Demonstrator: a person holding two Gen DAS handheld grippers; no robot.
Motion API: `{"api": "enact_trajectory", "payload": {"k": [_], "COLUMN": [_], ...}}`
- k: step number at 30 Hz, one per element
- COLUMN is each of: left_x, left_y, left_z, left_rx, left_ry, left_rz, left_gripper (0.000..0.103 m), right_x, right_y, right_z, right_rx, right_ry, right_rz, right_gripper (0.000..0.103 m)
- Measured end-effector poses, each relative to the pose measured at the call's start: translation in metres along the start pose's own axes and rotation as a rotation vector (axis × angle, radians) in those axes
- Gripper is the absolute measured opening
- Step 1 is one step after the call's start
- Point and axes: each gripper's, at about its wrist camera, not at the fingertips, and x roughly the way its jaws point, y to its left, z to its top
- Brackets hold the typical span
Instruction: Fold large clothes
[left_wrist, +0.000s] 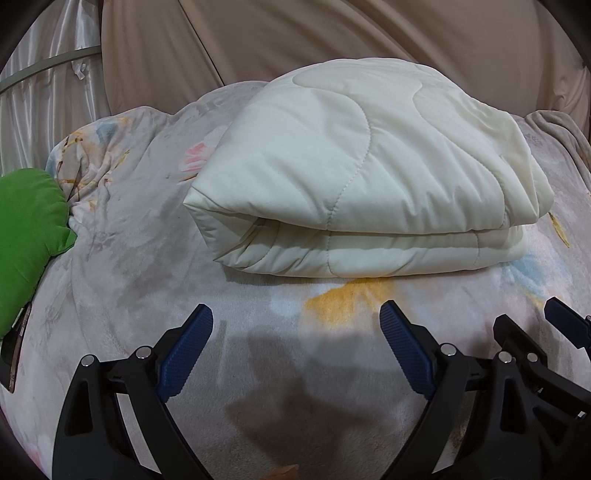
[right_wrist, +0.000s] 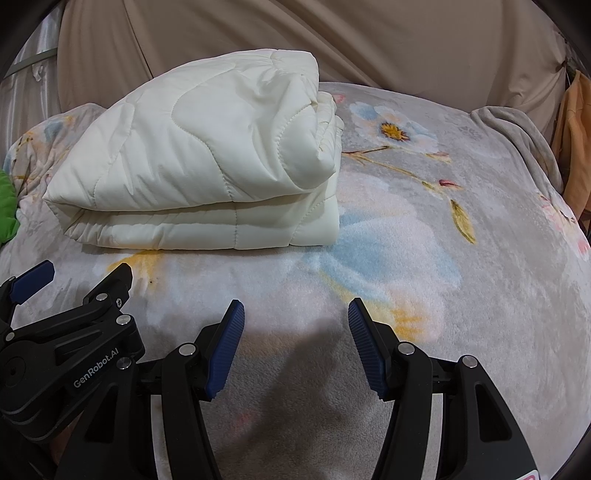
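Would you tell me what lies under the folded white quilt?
The quilt rests on a floral fleece blanket; whatever is beneath the quilt's own footprint is covered.

left gripper (left_wrist: 295, 314) – both black arms reach forward and angle downward, blue ribbed pads (left_wrist: 188, 343) facing each other across a wide gap, nothing between them. right gripper (right_wrist: 295, 310) – same pose, jaws parted somewhat narrower, pads (right_wrist: 227, 347) bare, gripping nothing. the two sit side by side, close: the right one's fingertip shows at the right edge of the left wrist view, the left one's body at the left edge of the right wrist view.
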Motion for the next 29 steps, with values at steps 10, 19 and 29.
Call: {"api": "enact_trajectory", "payload": {"k": [10, 19, 29], "left_x": [0.0020, 0.0059, 0.0013], "left_y": [0.0019, 0.0007, -0.0001], "left_z": [0.0015, 0.0013, 0.0007], "left_rx": [-0.001, 0.011, 0.004], "left_ry": [0.009, 0.020, 0.004], "left_rz": [-0.020, -0.005, 0.020], "left_gripper": [0.089, 0.090, 0.089], "right_x": [-0.0002, 0.0001, -0.0019], "right_y": [-0.0010, -0.0024, 0.0002], "right_z": [-0.0001, -0.0019, -0.0033], "right_rx": [-0.001, 0.000, -0.003], "right_ry": [-0.001, 0.003, -0.003], "right_rz": [0.001, -0.009, -0.010], "right_gripper": [0.058, 0.058, 0.058]}}
